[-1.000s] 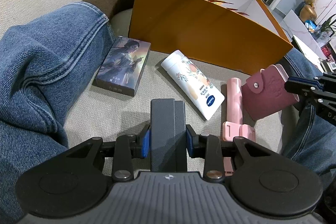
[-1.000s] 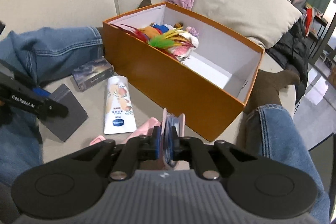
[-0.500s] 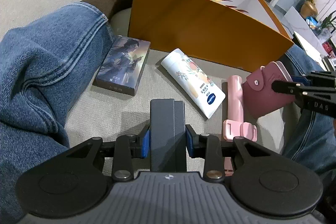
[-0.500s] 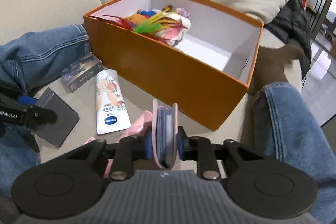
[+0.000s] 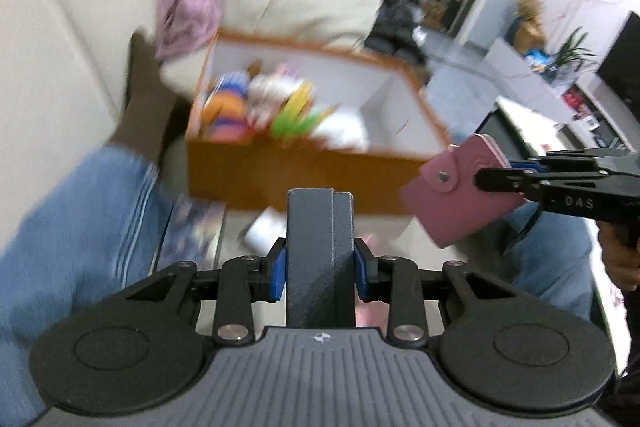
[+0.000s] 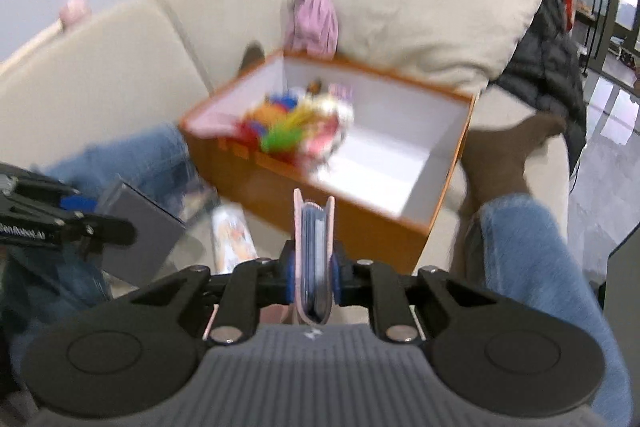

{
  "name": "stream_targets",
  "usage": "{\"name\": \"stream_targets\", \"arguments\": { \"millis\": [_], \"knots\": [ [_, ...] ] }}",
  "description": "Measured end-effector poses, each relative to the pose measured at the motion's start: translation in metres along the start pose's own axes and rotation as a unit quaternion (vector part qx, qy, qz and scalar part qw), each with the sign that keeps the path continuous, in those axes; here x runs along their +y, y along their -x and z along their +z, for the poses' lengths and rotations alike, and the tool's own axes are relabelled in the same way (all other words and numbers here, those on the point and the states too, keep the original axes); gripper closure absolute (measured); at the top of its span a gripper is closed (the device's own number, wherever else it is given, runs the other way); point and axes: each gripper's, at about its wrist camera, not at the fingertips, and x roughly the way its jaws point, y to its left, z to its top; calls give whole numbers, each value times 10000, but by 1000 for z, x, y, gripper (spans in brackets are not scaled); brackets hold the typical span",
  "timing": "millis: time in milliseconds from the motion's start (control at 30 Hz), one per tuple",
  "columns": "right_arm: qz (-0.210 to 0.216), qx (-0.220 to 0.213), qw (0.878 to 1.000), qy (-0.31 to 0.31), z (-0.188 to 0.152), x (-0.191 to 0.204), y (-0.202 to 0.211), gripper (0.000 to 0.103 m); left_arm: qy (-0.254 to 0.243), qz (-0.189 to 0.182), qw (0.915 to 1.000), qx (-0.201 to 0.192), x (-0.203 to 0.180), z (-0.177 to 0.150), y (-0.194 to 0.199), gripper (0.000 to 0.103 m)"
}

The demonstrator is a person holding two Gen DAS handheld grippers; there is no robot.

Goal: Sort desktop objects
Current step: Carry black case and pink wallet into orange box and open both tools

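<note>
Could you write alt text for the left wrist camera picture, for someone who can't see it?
The left gripper clamps a grey case upright, raised before an open orange box of colourful toys on a beige sofa. At right, the right gripper holds a pink card wallet near the box's corner. The background is motion-blurred.

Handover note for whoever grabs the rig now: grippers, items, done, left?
Left gripper: shut on grey case, held in the air.
Right gripper: shut on pink card holder, also airborne.
Orange box ahead on the sofa, toys at one end, other end bare.
Left: drop both in. White tube and card box lie in front of the box.
</note>
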Motion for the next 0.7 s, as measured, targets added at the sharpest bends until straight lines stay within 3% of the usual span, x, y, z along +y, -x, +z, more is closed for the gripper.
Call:
{"name": "stream_targets", "arguments": {
  "millis": [100, 233, 433, 700],
  "knots": [
    [-59, -397, 9990, -214, 23, -7, 12, 85, -244, -95, 9994, -236, -14, 25, 2, 66],
    [-538, -604, 9957, -450, 49, -18, -3, 85, -370, -163, 9985, -378, -24, 61, -13, 66],
    [-1131, -375, 9896, -802, 75, -49, -63, 85, -292, -144, 9988, -358, -26, 101, -54, 66],
    [-1668, 192, 9803, -1036, 93, -81, -142, 85, -85, -296, 9995, 73, -17, 128, -139, 66]
  ]
}}
